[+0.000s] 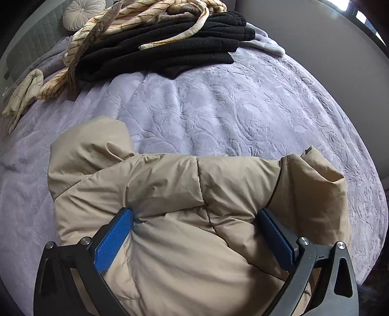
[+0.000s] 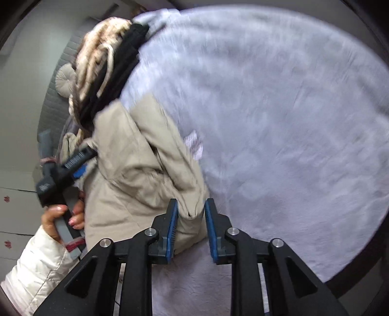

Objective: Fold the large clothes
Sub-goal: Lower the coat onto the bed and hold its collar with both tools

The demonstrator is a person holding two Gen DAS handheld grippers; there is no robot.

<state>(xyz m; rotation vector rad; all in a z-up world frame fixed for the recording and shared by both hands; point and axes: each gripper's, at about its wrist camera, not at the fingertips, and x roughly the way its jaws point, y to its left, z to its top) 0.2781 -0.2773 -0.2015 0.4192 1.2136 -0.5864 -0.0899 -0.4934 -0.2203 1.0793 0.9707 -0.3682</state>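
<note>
Beige puffer jacket (image 1: pixel 184 218), one only, lying bunched on the lilac bed cover (image 1: pixel 243 109) at the near edge. Soft, light, springy with slick shell; likely to slide and puff back, so best taken at seams, hem or cuff, not mid-panel. Left tongs (image 1: pixel 197 218) spread wide, pads pressing a fat fold. Right tongs (image 2: pixel 191 218) narrow around a corner, seemingly loose in the blur. Behind: one black garment (image 1: pixel 170 48), one cream striped garment (image 1: pixel 136 21), one round cushion (image 1: pixel 82 13).
</note>
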